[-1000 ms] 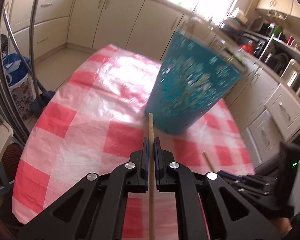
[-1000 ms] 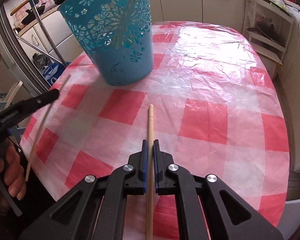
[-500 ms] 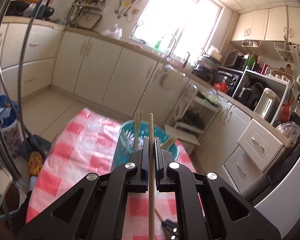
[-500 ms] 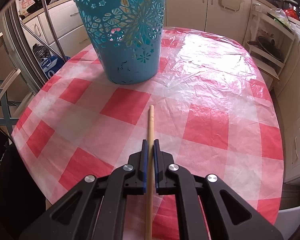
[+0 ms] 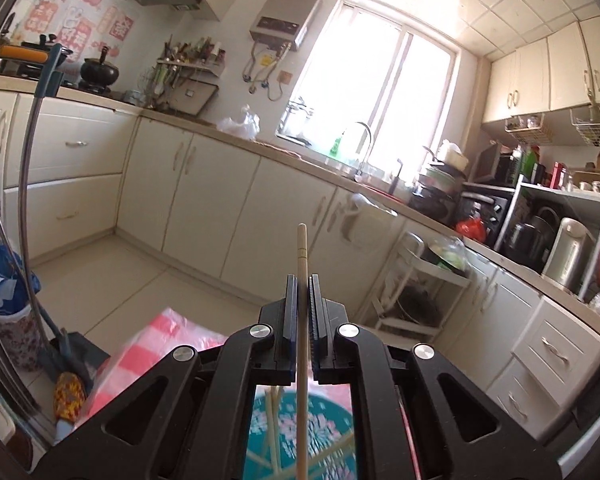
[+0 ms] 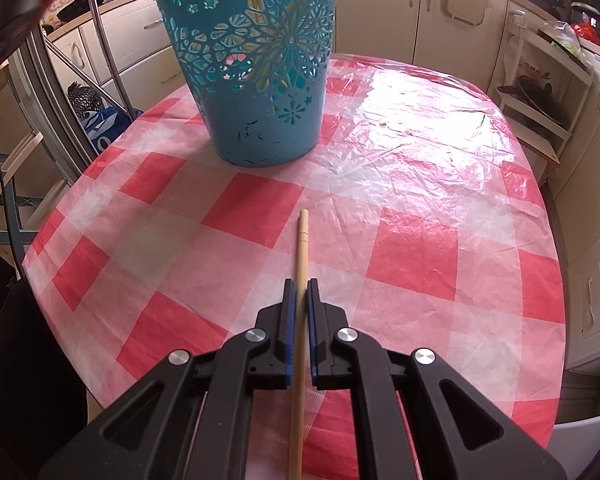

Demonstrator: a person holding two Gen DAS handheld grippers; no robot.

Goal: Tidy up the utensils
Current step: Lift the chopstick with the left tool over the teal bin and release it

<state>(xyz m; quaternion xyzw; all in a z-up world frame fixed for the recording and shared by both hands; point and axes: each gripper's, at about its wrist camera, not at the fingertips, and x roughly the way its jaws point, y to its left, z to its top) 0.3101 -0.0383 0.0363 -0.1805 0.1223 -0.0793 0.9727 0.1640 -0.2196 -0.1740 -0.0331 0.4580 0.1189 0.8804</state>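
Left fingers (image 5: 290, 312): clenched on 1 wooden chopstick (image 5: 301, 264), which runs straight out between the blue pads, its tip against the kitchen cabinets (image 5: 204, 200).
Right fingers (image 6: 289, 320): clenched on a second wooden chopstick (image 6: 301, 248), its tip above the checked cloth.
Left gripper (image 5: 300, 316): roughly level, raised over the teal basket (image 5: 328, 432).
Right gripper (image 6: 300, 320): tilted down toward the desk (image 6: 420, 248).
Basket: upright on the far part of the desk in the right view (image 6: 256, 64), flower cut-outs in its wall; seen from above in the left view.
Chopsticks in basket (image 5: 274, 428): several pale sticks leaning inside, partly blurred.
Desk cover: red-and-white checked cloth under clear plastic.
Background: bright window (image 5: 380, 96) above a sink.
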